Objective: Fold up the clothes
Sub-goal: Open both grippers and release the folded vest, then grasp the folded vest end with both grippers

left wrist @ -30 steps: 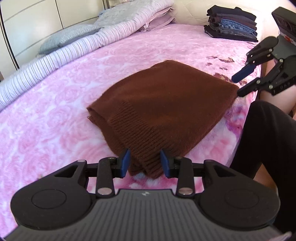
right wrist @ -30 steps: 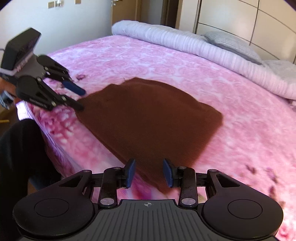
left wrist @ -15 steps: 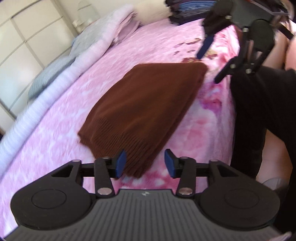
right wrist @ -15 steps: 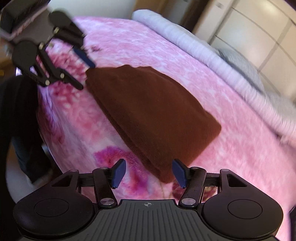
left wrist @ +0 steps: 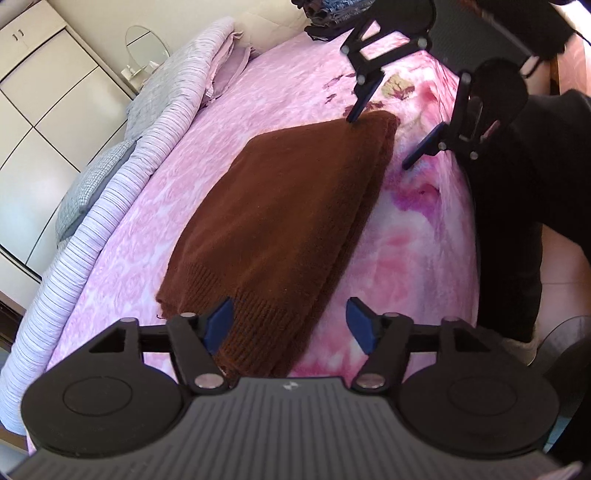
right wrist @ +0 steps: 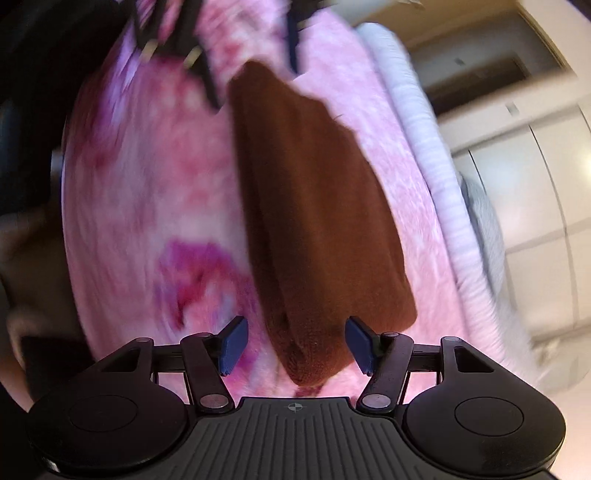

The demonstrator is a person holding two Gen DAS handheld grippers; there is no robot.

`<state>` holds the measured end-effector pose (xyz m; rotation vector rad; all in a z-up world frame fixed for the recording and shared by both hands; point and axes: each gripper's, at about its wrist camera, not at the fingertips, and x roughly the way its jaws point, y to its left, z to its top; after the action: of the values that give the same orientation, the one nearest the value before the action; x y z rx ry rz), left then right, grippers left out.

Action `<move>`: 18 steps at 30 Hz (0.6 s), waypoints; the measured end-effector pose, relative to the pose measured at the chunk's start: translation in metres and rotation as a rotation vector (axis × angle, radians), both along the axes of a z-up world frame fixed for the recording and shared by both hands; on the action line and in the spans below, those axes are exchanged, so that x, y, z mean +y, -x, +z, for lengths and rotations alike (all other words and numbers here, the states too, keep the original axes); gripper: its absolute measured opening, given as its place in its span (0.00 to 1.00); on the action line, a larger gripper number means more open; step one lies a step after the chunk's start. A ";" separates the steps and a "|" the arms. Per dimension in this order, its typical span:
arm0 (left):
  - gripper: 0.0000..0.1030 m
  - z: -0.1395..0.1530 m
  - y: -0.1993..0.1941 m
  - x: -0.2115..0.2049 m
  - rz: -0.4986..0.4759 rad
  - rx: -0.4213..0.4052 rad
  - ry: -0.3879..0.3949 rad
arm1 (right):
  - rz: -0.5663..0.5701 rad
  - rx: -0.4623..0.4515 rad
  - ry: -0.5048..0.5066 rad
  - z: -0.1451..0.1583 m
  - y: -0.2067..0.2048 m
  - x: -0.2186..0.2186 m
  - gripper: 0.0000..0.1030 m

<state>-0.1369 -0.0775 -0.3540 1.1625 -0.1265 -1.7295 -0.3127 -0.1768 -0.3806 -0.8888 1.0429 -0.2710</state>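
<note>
A bed (left wrist: 288, 81) covered in a pink flowered blanket fills both views. Along its far side lies a rolled striped duvet (left wrist: 122, 192) with one grey checked pillow (left wrist: 92, 184) against it, and pale wardrobe doors (left wrist: 40, 110) stand behind. A stack of dark folded clothes (left wrist: 328, 14) sits at the far corner of the bed. A person's leg in black trousers (left wrist: 517, 203) stands at the bed's edge.

One brown knitted sweater (left wrist: 288, 221), folded into a thick rectangle, lies near the bed's edge. There are two claws. The left claw (left wrist: 291, 326) is released, its blue pads spread wide on either side of the sweater's ribbed hem, not gripping it. The right claw (right wrist: 293, 345) is also spread open, straddling the opposite folded end; in the left view, one of its fingertips (left wrist: 356, 110) touches the sweater's top corner. The right view is blurred
</note>
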 end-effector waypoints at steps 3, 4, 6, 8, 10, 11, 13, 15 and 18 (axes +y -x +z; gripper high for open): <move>0.64 -0.003 0.004 -0.002 -0.008 -0.029 0.012 | 0.086 0.038 0.100 -0.016 -0.001 0.000 0.59; 0.64 -0.004 0.005 -0.002 -0.011 -0.039 0.015 | 0.104 0.044 0.120 -0.018 -0.002 -0.002 0.59; 0.64 -0.007 0.011 -0.007 -0.020 -0.051 0.026 | 0.122 0.045 0.127 -0.018 -0.004 -0.009 0.59; 0.66 -0.010 0.018 -0.010 -0.042 -0.079 0.037 | 0.117 0.040 0.059 -0.011 -0.003 -0.019 0.55; 0.69 -0.016 0.027 -0.014 -0.061 -0.128 0.055 | 0.108 0.030 -0.015 -0.001 -0.002 -0.029 0.31; 0.71 -0.020 0.032 -0.016 -0.067 -0.155 0.067 | 0.106 0.009 -0.027 0.005 0.000 -0.032 0.29; 0.75 -0.027 0.039 -0.020 -0.081 -0.200 0.093 | 0.094 -0.033 -0.066 0.019 0.001 -0.040 0.26; 0.80 -0.033 0.045 -0.024 -0.095 -0.246 0.119 | 0.073 -0.074 -0.110 0.033 0.001 -0.049 0.25; 0.79 -0.038 0.040 -0.029 -0.097 -0.348 0.147 | 0.066 -0.104 -0.132 0.049 0.000 -0.059 0.25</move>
<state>-0.1767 -0.1070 -0.3916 1.3552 -0.5203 -1.5573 -0.3130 -0.2353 -0.3311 -0.7802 0.9224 -0.1893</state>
